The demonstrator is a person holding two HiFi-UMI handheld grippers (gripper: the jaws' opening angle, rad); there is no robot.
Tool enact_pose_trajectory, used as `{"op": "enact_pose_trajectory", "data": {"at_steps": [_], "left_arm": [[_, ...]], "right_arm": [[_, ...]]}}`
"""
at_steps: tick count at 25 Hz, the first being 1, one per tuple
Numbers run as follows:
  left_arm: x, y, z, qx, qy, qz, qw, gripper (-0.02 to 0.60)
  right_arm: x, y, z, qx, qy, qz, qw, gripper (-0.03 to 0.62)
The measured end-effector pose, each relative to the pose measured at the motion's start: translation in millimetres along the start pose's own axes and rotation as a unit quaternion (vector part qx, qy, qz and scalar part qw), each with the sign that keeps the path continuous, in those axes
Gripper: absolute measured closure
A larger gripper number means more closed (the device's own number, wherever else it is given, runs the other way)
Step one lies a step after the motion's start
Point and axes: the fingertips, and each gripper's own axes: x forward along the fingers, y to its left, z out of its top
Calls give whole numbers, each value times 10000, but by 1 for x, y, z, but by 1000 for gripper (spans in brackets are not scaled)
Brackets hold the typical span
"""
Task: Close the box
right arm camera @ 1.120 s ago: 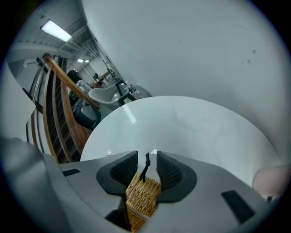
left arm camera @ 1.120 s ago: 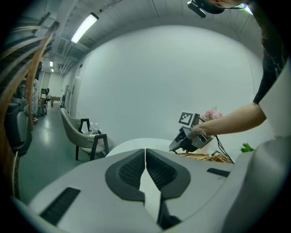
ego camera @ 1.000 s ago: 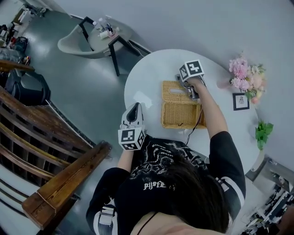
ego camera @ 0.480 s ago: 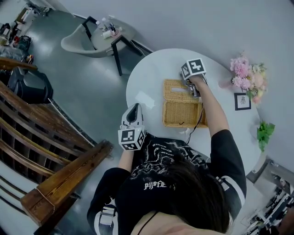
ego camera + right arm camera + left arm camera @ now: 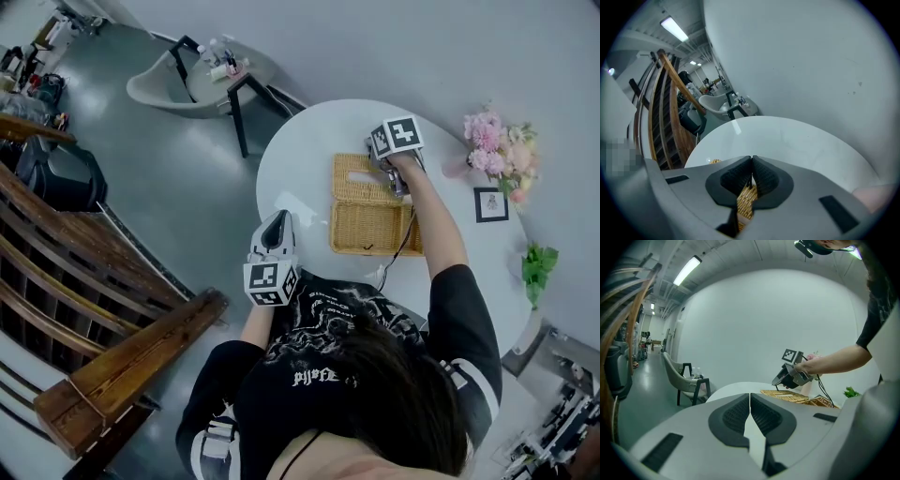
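A wicker box (image 5: 370, 230) stands open on the round white table (image 5: 300, 159), its flat lid (image 5: 354, 178) laid back on the far side. My right gripper (image 5: 395, 184) is at the lid's right edge. In the right gripper view its jaws (image 5: 752, 165) are shut on a strip of the wicker lid (image 5: 746, 201). My left gripper (image 5: 278, 218) hovers at the table's near left edge, away from the box. Its jaws (image 5: 750, 401) are shut with nothing between them. From the left gripper view the box (image 5: 801, 398) lies ahead at the right.
At the table's far right stand pink flowers (image 5: 502, 150), a small picture frame (image 5: 490, 204) and a green plant (image 5: 536, 267). A grey chair (image 5: 164, 89) and a side table (image 5: 225, 70) with bottles stand beyond. A wooden stair railing (image 5: 122, 366) runs along the left.
The right gripper stays at the lid's right edge and the lid has shifted slightly toward the far side. The left gripper has barely moved.
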Motion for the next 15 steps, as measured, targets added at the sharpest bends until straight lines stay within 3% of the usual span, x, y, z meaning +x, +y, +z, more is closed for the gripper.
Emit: {"op": "enact_pose_trajectory", "data": {"at_steps": [15], "left_arm": [[-16,-22,5,130,-138,-482,9987,555]], "right_arm": [[-63,22,15,-122,-791,-247,9965,559]]}}
